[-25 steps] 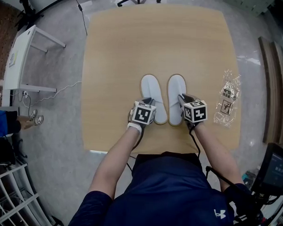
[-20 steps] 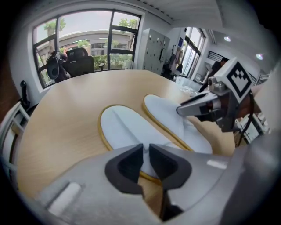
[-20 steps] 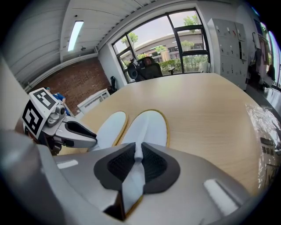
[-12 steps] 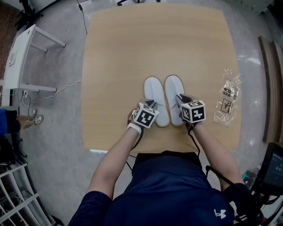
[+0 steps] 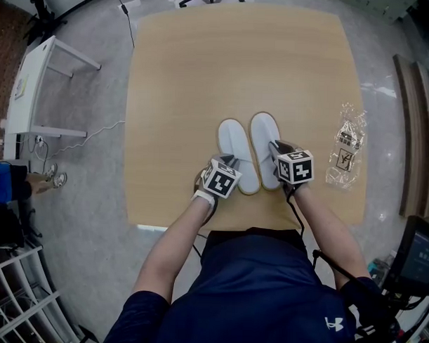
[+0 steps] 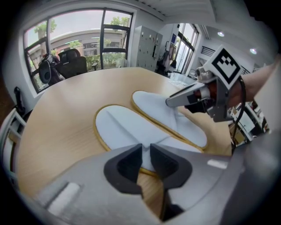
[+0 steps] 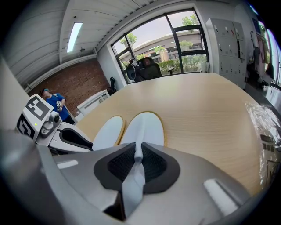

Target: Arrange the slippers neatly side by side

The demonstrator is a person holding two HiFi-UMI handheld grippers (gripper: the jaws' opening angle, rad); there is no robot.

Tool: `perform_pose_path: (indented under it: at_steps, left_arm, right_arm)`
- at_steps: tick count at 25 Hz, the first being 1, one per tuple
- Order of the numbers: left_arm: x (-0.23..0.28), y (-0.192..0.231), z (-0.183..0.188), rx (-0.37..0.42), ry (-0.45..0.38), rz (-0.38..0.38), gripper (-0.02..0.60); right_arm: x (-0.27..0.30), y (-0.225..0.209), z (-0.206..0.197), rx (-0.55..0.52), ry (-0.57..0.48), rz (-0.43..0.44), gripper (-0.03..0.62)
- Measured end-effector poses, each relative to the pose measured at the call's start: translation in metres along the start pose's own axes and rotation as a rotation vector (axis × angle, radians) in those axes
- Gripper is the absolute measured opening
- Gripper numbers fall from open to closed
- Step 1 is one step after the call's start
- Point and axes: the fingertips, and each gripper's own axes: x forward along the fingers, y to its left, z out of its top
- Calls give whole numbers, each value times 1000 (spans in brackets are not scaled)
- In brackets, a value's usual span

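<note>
Judging by the fold pinched up in it, the right slipper (image 5: 263, 142) is light, floppy cloth, as is the left slipper (image 5: 236, 155) just beside it near the table's (image 5: 182, 96) front edge; heel fabric is the sensible hold for sliding. The right gripper (image 7: 137, 149) is clamped on that fold; the left gripper's (image 6: 145, 151) jaws, just opening, stand narrowly apart, the left heel rim at their tips unsqueezed.

A crinkled clear packet (image 5: 345, 147) (perhaps empty wrapping) lies on the wooden table (image 5: 204, 75).
</note>
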Motion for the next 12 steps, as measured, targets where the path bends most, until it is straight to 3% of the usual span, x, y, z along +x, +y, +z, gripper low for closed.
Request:
perform_pose_path:
  at_steps: [6, 9, 12]
  left_arm:
    - [2, -3, 4, 7, 0, -8, 67]
    - [-5, -3, 6, -10, -10, 1, 118]
    - [-23, -3, 9, -36, -47, 12, 166]
  right_arm:
    - [1, 4, 2, 5, -4, 8, 57]
    - [-4, 1, 8, 21, -36, 7, 181]
    - [-20, -10, 13, 32, -73, -13, 206]
